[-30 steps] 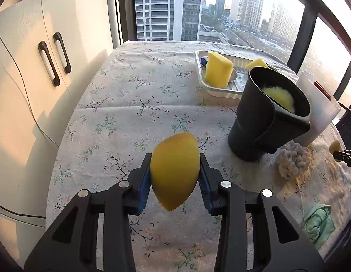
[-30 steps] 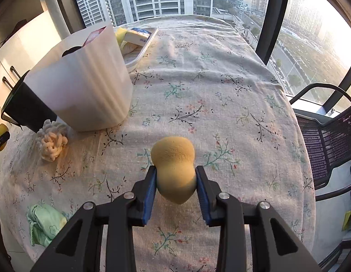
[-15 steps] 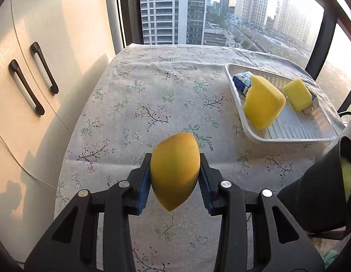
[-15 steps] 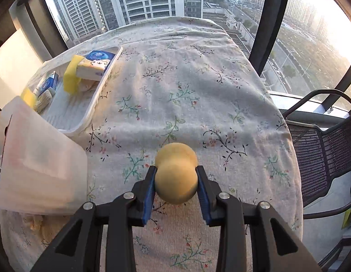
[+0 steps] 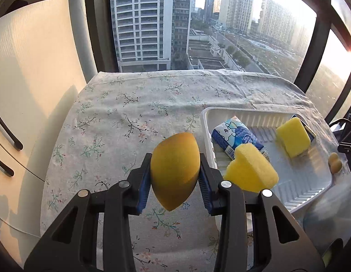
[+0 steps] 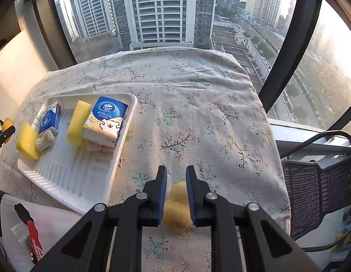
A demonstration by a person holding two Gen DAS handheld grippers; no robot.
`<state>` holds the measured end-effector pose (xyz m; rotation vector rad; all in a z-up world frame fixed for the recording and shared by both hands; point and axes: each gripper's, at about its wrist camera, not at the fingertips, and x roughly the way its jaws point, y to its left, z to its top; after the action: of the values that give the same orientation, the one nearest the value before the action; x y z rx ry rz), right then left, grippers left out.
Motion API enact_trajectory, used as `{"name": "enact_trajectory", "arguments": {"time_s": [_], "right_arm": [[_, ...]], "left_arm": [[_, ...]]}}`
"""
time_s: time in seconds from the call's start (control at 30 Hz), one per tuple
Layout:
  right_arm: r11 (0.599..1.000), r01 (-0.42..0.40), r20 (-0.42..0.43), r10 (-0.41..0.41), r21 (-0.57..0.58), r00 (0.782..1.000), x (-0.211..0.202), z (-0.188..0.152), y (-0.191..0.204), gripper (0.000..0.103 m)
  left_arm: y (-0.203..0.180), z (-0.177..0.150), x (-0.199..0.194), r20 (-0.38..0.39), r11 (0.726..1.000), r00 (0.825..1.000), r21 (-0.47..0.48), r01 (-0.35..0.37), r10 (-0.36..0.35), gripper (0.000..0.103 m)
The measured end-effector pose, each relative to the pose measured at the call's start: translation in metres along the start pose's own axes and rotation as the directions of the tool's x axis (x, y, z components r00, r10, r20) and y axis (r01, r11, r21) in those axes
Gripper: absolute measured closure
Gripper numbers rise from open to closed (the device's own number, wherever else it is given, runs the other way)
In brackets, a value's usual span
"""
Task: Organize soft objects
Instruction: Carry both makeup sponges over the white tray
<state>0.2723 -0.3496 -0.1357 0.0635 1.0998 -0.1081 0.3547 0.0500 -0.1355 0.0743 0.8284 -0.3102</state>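
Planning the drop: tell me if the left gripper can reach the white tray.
Probably yes: the left gripper, clamping the yellow sponge, sits beside the tray, whose near floor is bare.

Orange-yellow egg-shaped sponge [image 5: 175,170]: centre of the left wrist view, tips tilted up-right and down, pinched at its sides. Tan gourd-shaped puff [image 6: 177,206]: low centre of the right wrist view, blurred, between blue pads. In the white tray [image 6: 68,181]: heart-shaped yellow sponge [image 5: 250,170] on edge, block sponge [image 5: 293,137] upright, two blue tissue packs [image 6: 106,120] [image 5: 236,139], cream knitted pad [image 6: 45,139].
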Motion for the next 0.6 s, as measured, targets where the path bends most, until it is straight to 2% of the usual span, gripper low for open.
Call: {"name": "enact_trajectory", "arguments": {"time_s": [0.07, 0.1, 0.13, 0.2, 0.27, 0.33, 0.47, 0.53, 0.6], "right_arm": [[0.999, -0.034, -0.042, 0.034, 0.020, 0.999, 0.008, -0.009, -0.003, 0.074], [0.998, -0.047, -0.063, 0.049, 0.036, 0.997, 0.014, -0.012, -0.005, 0.065], [0.999, -0.026, -0.059, 0.029, 0.047, 0.998, 0.018, -0.013, -0.007, 0.058], [0.999, 0.006, -0.068, -0.002, 0.051, 0.998, 0.025, -0.012, -0.008, 0.059], [0.998, 0.047, -0.125, -0.042, 0.034, 0.991, 0.032, -0.014, -0.006, 0.059], [0.995, 0.097, -0.157, -0.098, -0.014, 0.983, 0.039, -0.019, -0.004, 0.064], [0.998, -0.004, -0.125, 0.012, 0.063, 0.992, 0.022, -0.020, -0.016, 0.069], [0.992, -0.093, -0.097, 0.101, 0.091, 0.990, 0.008, -0.016, -0.017, 0.069], [0.987, -0.136, -0.069, 0.142, 0.085, 0.987, -0.005, -0.006, -0.011, 0.069]], "left_arm": [[-0.006, 0.001, -0.001, 0.005, 1.000, 1.000, 0.011, 0.016, -0.016, 0.068], [-0.009, 0.001, -0.001, 0.004, 1.000, 1.000, 0.021, 0.015, -0.015, 0.068], [-0.012, 0.001, 0.000, 0.002, 0.999, 1.000, 0.029, 0.015, -0.015, 0.068], [-0.016, 0.000, 0.001, -0.008, 0.999, 1.000, 0.035, 0.021, -0.021, 0.068], [-0.019, -0.002, 0.000, -0.013, 0.999, 1.000, 0.034, 0.028, -0.028, 0.068], [-0.020, -0.003, -0.004, -0.004, 0.999, 1.000, 0.038, 0.027, -0.027, 0.068], [-0.021, -0.004, -0.012, 0.005, 0.998, 1.000, 0.053, 0.016, -0.016, 0.068], [-0.021, -0.001, -0.015, 0.007, 0.998, 1.000, 0.053, 0.023, -0.023, 0.068], [-0.023, 0.004, -0.019, 0.017, 0.998, 1.000, 0.056, 0.022, -0.023, 0.068]]}}
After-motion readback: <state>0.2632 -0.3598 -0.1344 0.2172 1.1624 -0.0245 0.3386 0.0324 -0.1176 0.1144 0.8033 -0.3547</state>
